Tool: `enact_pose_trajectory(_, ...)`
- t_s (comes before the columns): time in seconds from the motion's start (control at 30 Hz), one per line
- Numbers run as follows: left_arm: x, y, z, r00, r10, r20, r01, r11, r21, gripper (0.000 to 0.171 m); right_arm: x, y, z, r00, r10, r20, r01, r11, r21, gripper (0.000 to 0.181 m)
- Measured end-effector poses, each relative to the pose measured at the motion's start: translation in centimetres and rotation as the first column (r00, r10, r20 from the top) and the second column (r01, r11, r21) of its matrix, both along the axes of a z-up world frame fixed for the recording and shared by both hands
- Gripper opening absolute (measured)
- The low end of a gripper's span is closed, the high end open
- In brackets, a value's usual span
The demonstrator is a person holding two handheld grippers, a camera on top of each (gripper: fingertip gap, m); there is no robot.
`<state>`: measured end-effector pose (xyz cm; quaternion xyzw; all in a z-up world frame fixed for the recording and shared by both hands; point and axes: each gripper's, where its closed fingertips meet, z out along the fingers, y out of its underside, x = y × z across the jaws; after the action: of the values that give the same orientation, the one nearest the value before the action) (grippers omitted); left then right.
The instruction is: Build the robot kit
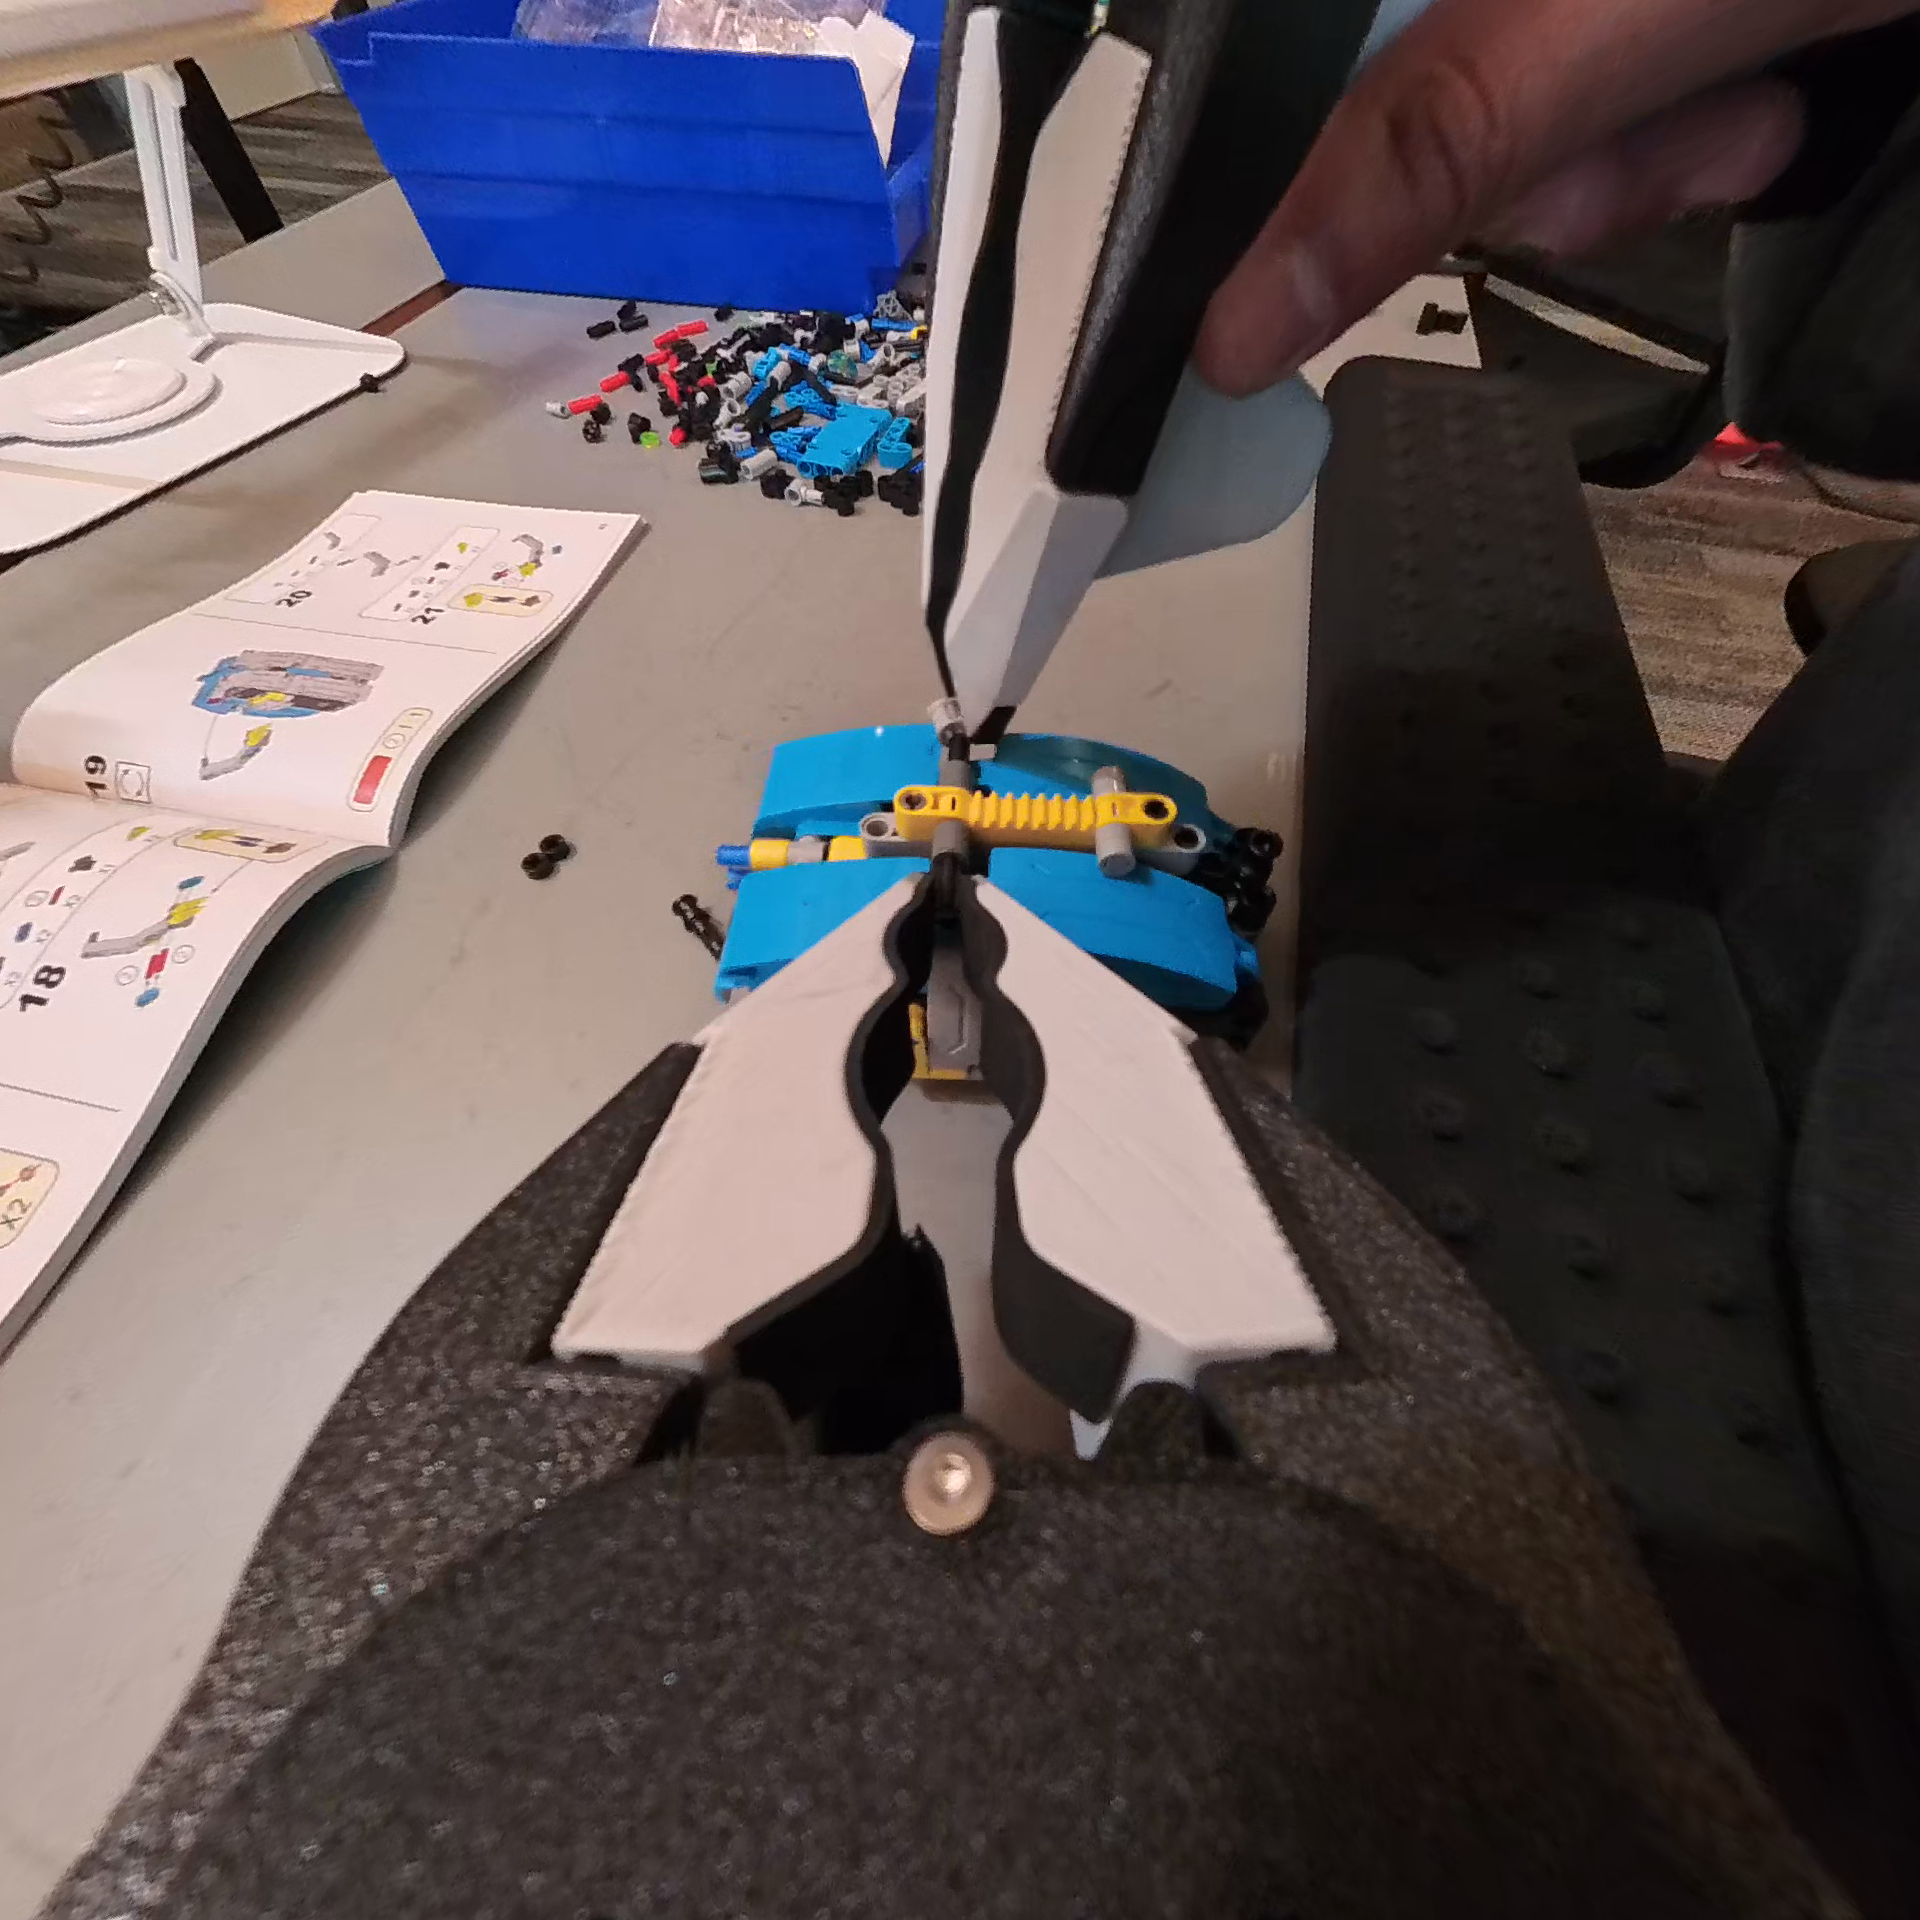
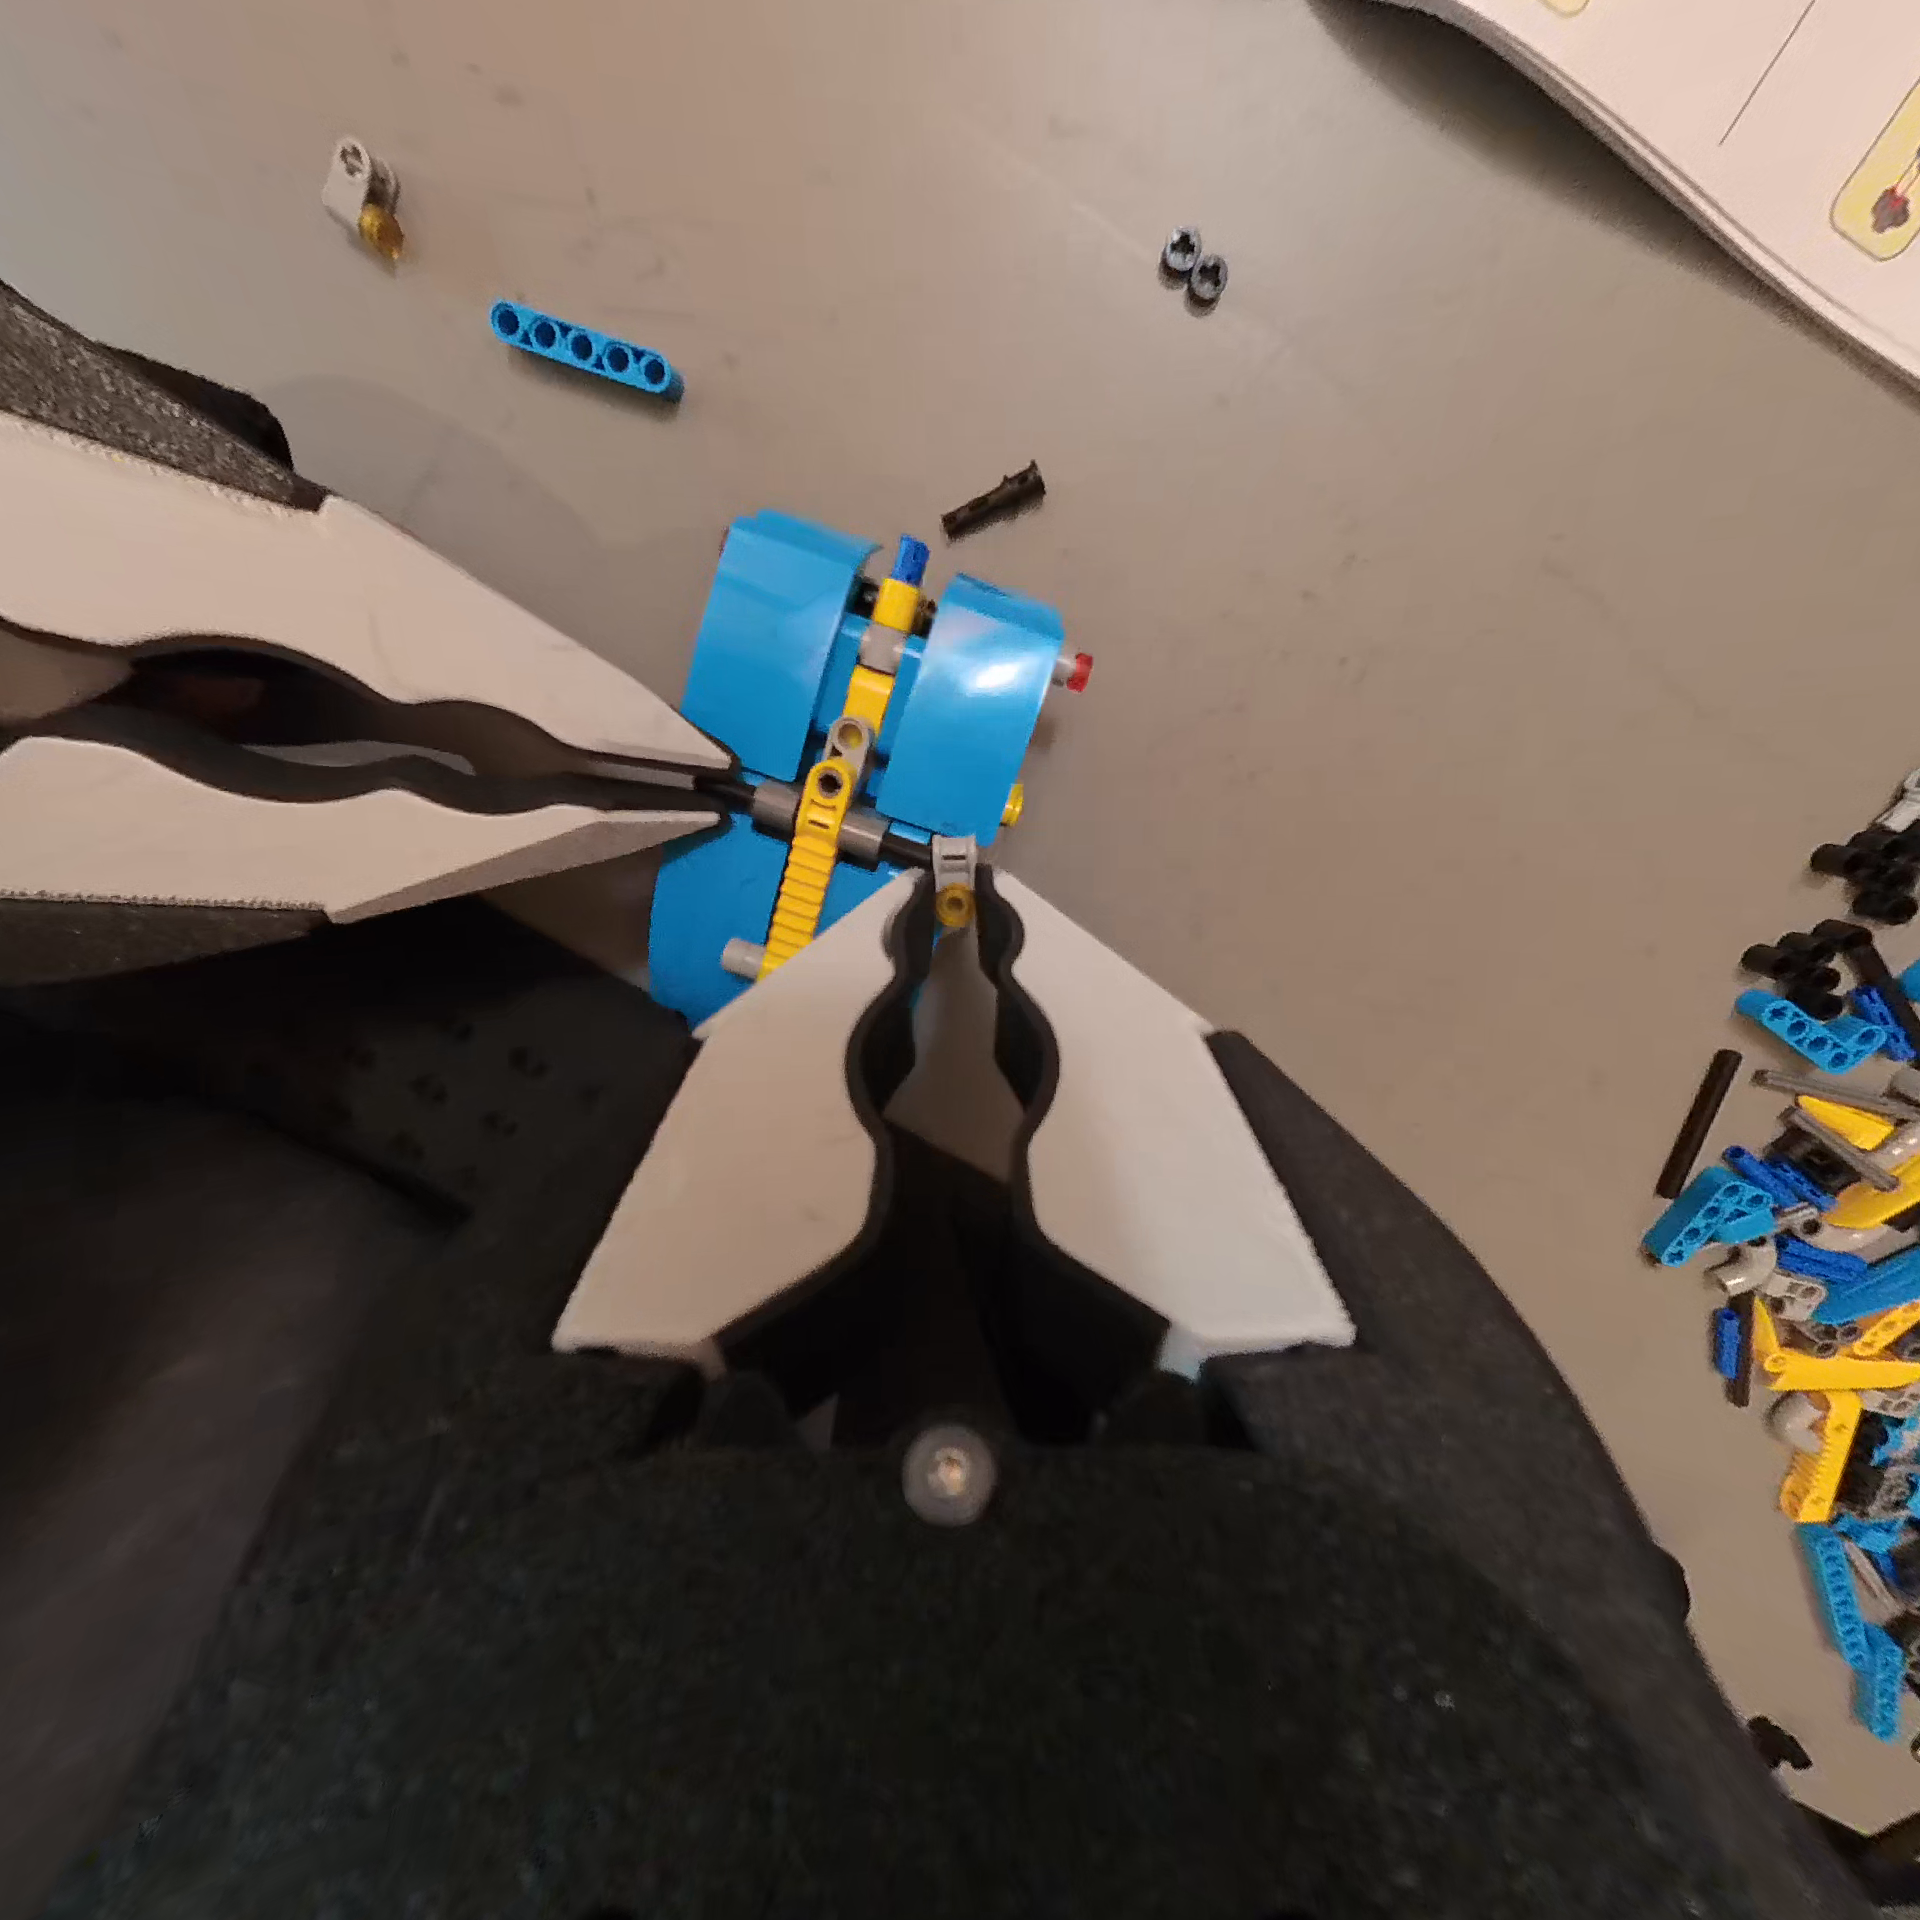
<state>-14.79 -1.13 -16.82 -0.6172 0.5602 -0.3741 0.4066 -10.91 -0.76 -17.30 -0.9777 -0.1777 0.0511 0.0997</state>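
Observation:
A blue curved-panel model (image 1: 862,764) lies on the grey table, with a yellow toothed rack (image 1: 1029,810) across its top. A black axle (image 1: 953,774) runs through the rack's end. My left gripper (image 1: 945,883) is shut on the near end of this axle. My right gripper (image 1: 961,715) comes down from above, shut on a small grey connector (image 1: 943,715) at the axle's far end. In the right wrist view, the right gripper (image 2: 951,883) pinches the grey connector (image 2: 951,860) with its yellow pin. There the left gripper (image 2: 717,795) enters from the left, shut on the axle (image 2: 904,845) beside the model (image 2: 748,623).
A blue bin (image 1: 623,156) and a pile of loose pieces (image 1: 779,405) sit behind the model, with an open instruction booklet (image 1: 312,675) at the left. A blue beam (image 2: 587,351), a black pin (image 2: 992,499) and two black bushes (image 2: 1193,268) lie loose. A black studded mat (image 1: 1455,831) borders the right. My hands' fingertips stand some 4 cm from each other.

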Motion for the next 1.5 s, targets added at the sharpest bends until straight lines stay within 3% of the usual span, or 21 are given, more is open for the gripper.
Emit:
enact_pose_trajectory(0.33,0.1,-0.2,0.0,1.0,-0.004,0.005,0.004,1.0,0.013,0.004,0.1,-0.8,0.0,1.0,-0.016,0.012,0.016,0.998,-0.055,0.007)
enact_pose_trajectory(0.7,0.3,-0.3,-0.1,1.0,0.01,-0.004,-0.01,0.999,0.033,0.004,0.2,-1.4,0.1,0.993,0.058,0.102,-0.049,0.995,-0.086,0.008)
enact_pose_trajectory(1.0,0.4,-0.6,0.0,1.0,0.003,-0.002,-0.003,0.999,0.042,0.004,-0.2,-1.6,0.4,0.993,0.053,-0.108,-0.065,0.992,-0.108,0.011)
enact_pose_trajectory(1.27,0.5,-0.8,0.0,1.0,-0.015,0.007,0.014,1.0,0.017,0.004,-0.1,-1.5,-0.3,0.986,0.084,-0.145,-0.095,0.993,-0.069,0.012)
enact_pose_trajectory(1.5,0.4,-0.8,0.0,1.0,-0.026,0.018,0.026,0.999,-0.025,0.004,0.1,-1.1,-0.3,0.975,0.202,-0.093,-0.203,0.979,-0.007,0.015)
